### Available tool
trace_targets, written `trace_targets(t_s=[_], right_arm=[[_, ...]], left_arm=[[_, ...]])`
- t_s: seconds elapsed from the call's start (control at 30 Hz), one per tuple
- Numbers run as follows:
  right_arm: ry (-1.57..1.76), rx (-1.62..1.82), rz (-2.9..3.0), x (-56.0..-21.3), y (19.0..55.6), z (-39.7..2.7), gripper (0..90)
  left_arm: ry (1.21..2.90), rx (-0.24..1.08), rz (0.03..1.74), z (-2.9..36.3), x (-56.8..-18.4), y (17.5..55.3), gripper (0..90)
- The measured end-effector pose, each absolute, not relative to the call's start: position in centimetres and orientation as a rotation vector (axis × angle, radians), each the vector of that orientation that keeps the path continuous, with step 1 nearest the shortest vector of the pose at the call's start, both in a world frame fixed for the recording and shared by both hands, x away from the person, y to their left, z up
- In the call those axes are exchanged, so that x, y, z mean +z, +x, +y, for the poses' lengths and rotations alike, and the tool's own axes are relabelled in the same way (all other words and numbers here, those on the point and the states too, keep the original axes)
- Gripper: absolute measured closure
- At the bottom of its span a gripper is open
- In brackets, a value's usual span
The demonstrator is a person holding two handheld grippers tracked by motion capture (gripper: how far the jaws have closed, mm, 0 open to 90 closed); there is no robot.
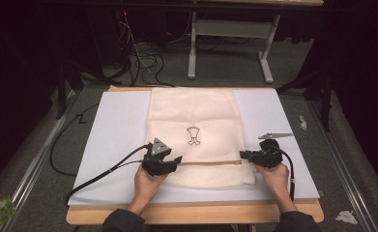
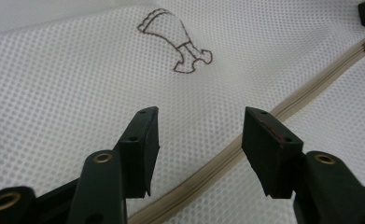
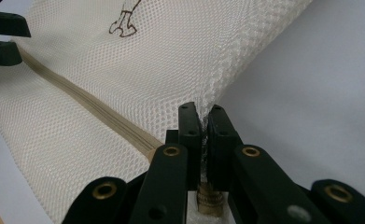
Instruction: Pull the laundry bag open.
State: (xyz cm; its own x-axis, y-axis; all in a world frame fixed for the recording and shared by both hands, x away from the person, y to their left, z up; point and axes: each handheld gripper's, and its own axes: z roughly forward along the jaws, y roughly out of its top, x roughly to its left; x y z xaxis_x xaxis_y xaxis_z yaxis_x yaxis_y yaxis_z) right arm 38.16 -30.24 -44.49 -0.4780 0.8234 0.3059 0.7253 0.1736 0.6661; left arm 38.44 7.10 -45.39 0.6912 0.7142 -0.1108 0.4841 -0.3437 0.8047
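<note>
we see a cream mesh laundry bag [image 1: 192,133] lying flat at the centre of the frame in the high view, on a white sheet [image 1: 111,130] that covers the table [image 1: 191,213]. a beige zipper [image 1: 210,163] runs across its lower part; a small dark outline print [image 1: 192,135] sits at mid-bag. the left gripper [image 1: 176,160] is at the lower left edge of the bag. in its own view [image 2: 200,140] the jaws stand apart, released, with nothing between them, above the mesh with the zipper [image 2: 273,114] crossing beneath. the right gripper [image 1: 243,155] is at the bag's lower right edge. in its own view [image 3: 202,122] the jaws are clenched on a pinch of mesh at the bag's edge [image 3: 217,88], beside the zipper's end [image 3: 143,137].
</note>
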Motion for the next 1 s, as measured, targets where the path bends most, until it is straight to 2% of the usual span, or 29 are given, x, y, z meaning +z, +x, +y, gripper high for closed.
trace_targets(t_s=[0.53,1.0], right_arm=[[1.493,1.231,2.317,-43.6,38.1,-29.8,87.8],[1.51,1.256,2.317,-43.4,38.3,-29.4,87.9]], left_arm=[[2.063,0.256,0.843,2.5,-45.0,38.6,49.6],[2.084,0.217,0.789,0.2,-44.5,38.5,51.2]])
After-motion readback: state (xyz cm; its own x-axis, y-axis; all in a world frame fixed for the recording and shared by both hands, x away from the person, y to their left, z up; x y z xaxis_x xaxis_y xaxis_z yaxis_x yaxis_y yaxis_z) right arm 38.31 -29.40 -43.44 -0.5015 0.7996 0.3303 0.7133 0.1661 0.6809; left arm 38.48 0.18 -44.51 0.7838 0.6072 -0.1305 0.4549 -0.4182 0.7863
